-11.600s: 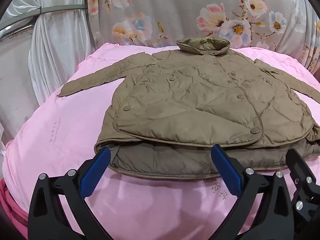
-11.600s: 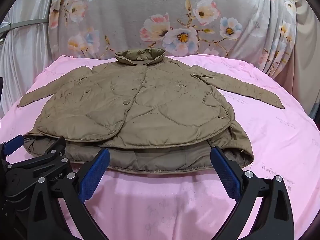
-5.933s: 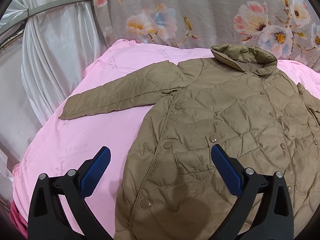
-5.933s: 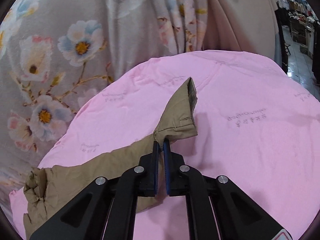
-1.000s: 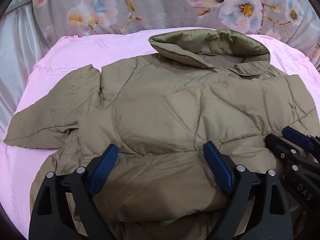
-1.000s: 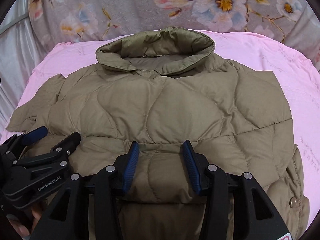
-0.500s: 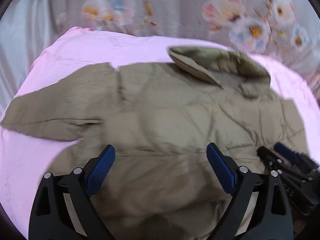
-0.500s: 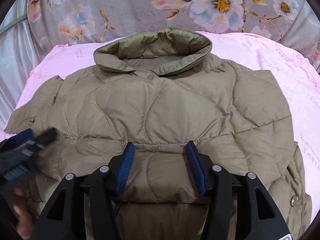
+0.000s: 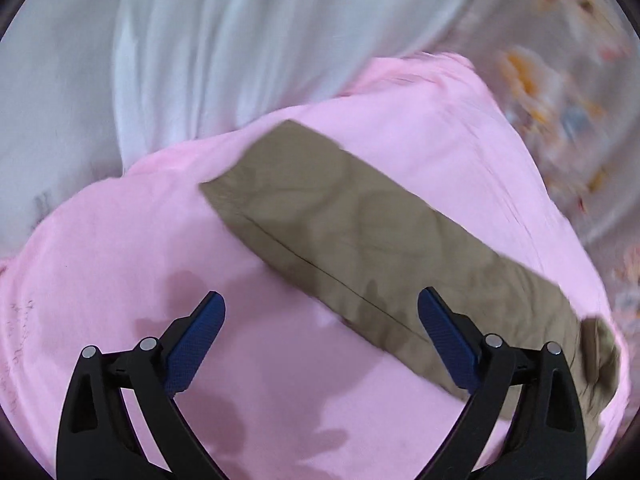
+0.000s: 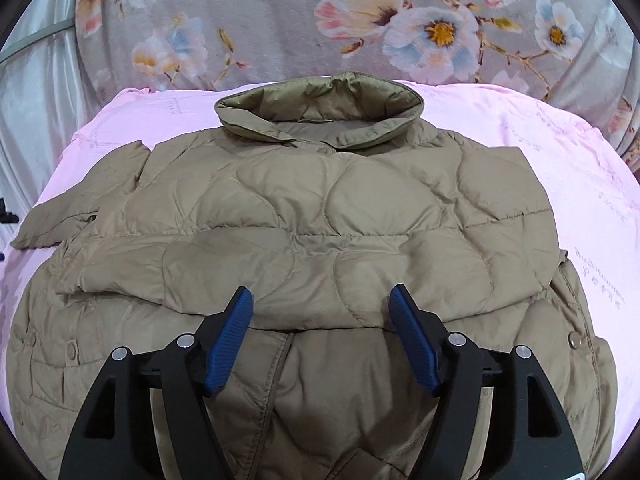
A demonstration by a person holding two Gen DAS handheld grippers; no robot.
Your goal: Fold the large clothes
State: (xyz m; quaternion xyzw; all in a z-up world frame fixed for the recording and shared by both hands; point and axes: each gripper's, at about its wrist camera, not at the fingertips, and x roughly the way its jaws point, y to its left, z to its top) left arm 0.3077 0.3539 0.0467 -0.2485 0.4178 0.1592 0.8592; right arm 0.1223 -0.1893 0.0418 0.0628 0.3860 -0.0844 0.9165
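An olive quilted jacket (image 10: 320, 220) lies on the pink bed cover (image 10: 580, 160), collar at the far side, with its right sleeve folded flat across the chest. My right gripper (image 10: 322, 312) is open and empty, hovering just above the folded sleeve's near edge. The jacket's left sleeve (image 9: 360, 240) lies stretched out flat on the pink cover (image 9: 120, 260) in the left wrist view, cuff pointing to the far left. My left gripper (image 9: 320, 320) is open and empty, just in front of that sleeve's near edge.
A floral grey curtain (image 10: 360, 20) hangs behind the bed. White drapes (image 9: 200, 40) hang at the bed's left side, beyond the sleeve's cuff. The pink cover drops off at its rounded left edge (image 9: 60, 220).
My left gripper has swung left from the jacket's body to the outstretched left sleeve. My right gripper has opened wider and stayed over the folded sleeve.
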